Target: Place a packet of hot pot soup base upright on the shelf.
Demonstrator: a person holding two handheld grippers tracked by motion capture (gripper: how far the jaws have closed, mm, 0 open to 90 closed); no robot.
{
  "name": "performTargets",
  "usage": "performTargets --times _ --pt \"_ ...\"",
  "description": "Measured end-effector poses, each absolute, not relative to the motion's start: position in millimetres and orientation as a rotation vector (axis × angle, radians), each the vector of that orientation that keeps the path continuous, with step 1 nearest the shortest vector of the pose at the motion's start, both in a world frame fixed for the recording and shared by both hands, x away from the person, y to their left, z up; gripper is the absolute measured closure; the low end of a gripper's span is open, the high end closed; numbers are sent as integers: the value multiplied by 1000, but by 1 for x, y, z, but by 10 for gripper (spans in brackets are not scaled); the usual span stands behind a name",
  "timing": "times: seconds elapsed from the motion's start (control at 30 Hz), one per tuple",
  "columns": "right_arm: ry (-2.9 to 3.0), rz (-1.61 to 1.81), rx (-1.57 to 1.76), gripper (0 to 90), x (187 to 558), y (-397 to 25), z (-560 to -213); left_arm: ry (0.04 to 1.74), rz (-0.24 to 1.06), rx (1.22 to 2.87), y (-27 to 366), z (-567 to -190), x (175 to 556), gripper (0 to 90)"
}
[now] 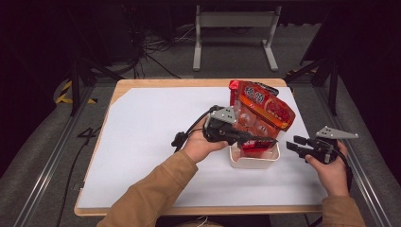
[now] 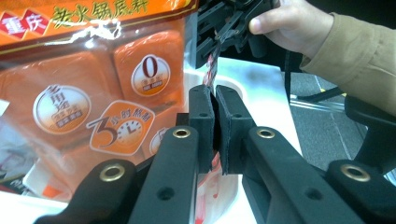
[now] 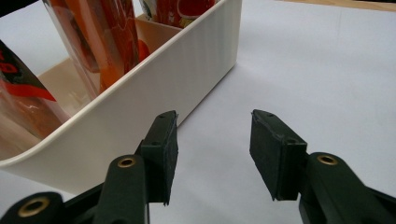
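Pinching the edge of a hot-pot seasoning bag (image 2: 107,88), the left gripper (image 2: 215,121) has its 2 black jaws pressed together on a thin seam of plastic, with orange printed panels spreading away to the left in its own view. From above, that gripper (image 1: 257,140) reaches in from the left over a white plastic bin (image 1: 254,160), and the bag (image 1: 260,116) stands in the bin, its long axis running up and leaning toward the far right, well above the rim.

Nearer the table's right edge, the right gripper (image 1: 294,143) hangs apart from the bin, just beside its right wall. In its own view the right gripper (image 3: 212,154) holds nothing, its 2 pads spread wide over bare white table cover, with the bin's ribbed wall (image 3: 140,102) lying to the left of its left jaw, close but not touching.

The relation that matters, as I judge it: the bag rises from the bin between the 2 hands, the left already on it, the right nearer the bin's free side.

Count: 2 grippers and 1 bin. At least 2 red-and-orange packs stand inside it in the right gripper view; I cannot tell whether more are there.
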State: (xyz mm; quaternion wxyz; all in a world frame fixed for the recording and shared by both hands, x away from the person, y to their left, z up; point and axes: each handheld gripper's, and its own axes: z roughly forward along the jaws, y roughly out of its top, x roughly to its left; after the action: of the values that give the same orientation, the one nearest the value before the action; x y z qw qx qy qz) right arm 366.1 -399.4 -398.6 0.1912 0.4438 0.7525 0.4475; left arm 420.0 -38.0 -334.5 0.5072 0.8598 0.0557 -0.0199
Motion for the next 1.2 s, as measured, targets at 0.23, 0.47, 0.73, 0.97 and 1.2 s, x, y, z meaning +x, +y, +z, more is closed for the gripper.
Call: performTargets --times 0.23,0.47,0.73,0.97,1.2 --pt "2115 1257 1242 514 367 -399 -399 166 -63 2052 -34 -337 421 788" --pt "2117 1261 1238 510 369 -397 -399 194 -86 1994 -30 -334 417 632" --pt "2114 1269 1230 507 370 -396 -397 202 -39 1937 -20 -323 408 484" --pt "2116 1265 1226 506 371 -395 -397 269 43 1924 4 -313 401 358" --pt "2115 1267 1222 504 373 -394 -395 346 113 1911 43 -308 396 340"
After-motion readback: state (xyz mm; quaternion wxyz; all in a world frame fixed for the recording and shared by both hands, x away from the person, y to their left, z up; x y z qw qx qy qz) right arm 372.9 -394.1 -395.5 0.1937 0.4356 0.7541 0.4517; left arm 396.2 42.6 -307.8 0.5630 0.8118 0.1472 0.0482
